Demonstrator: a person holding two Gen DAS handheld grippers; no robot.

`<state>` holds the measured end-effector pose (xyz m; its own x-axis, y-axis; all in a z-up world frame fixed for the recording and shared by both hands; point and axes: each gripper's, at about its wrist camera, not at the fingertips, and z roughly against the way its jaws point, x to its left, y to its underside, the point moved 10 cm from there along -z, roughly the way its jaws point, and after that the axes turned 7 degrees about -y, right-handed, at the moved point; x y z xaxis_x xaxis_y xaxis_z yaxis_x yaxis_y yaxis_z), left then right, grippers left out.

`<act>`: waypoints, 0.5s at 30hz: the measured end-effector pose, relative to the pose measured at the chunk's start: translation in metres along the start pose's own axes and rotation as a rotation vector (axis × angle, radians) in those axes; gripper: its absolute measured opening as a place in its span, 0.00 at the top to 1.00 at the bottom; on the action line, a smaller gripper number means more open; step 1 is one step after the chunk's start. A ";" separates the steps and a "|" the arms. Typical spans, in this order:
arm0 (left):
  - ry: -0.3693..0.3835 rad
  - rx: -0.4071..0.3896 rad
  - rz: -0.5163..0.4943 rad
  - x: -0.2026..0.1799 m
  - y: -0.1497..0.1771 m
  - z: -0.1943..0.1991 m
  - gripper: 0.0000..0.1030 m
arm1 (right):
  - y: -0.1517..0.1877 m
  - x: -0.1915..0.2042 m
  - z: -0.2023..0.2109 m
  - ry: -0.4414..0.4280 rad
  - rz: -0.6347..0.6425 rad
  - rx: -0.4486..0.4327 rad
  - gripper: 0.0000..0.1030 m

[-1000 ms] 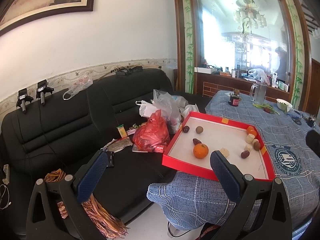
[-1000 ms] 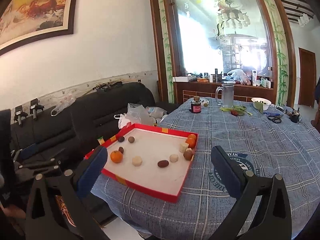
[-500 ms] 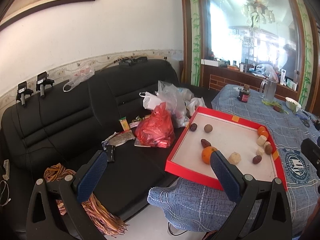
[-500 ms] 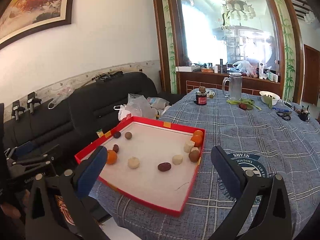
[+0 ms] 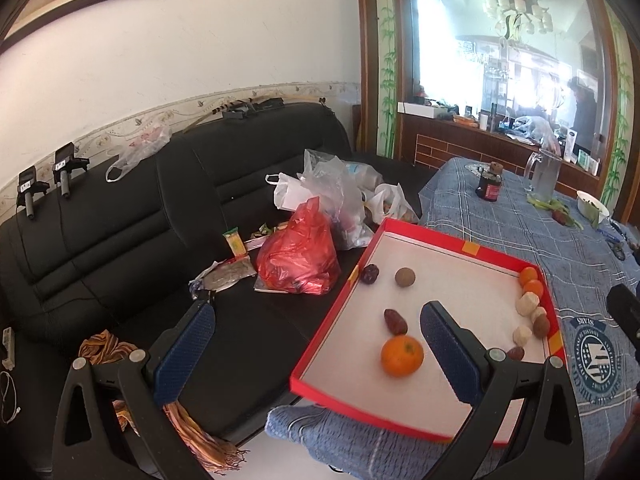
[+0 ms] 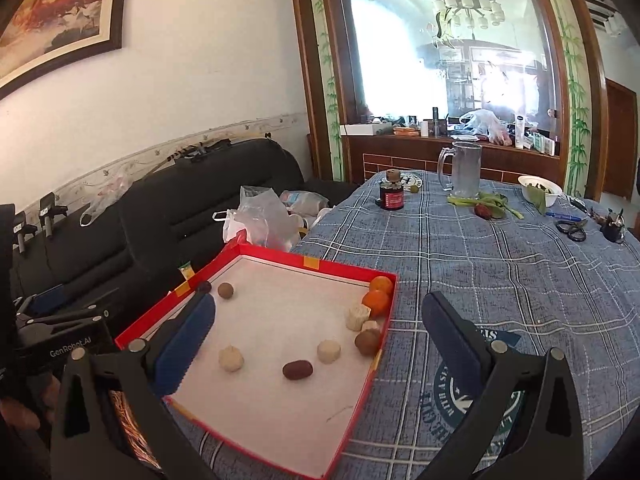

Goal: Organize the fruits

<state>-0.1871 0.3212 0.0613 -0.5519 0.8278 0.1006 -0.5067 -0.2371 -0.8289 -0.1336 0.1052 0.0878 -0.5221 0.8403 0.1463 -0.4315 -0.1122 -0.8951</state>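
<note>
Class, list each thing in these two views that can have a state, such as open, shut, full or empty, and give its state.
left gripper: open, holding nothing.
right gripper: open, holding nothing.
shallow red cardboard tray: uncovered, loose fruits inside.
clear glass handled mug: upright; contents unclear.
small dark red-labelled bottle: upright, stopper in.
black-handled scissors: lying flat.

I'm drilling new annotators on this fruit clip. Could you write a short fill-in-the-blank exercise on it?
1. The fruits lie in a shallow ____ tray with a white floor.
2. Both the left claw and the right claw are ____.
3. The glass mug stands on the ____ tablecloth.

Missing words: red; open; blue
</note>
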 end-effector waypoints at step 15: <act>-0.036 0.044 0.002 -0.003 -0.014 -0.026 0.00 | -0.001 0.003 -0.036 -0.041 0.023 0.050 0.00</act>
<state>-0.1612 0.3347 0.0582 -0.5761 0.8086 0.1194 -0.5338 -0.2616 -0.8042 -0.1080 0.1266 0.0740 -0.5612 0.8151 0.1438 -0.4544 -0.1582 -0.8766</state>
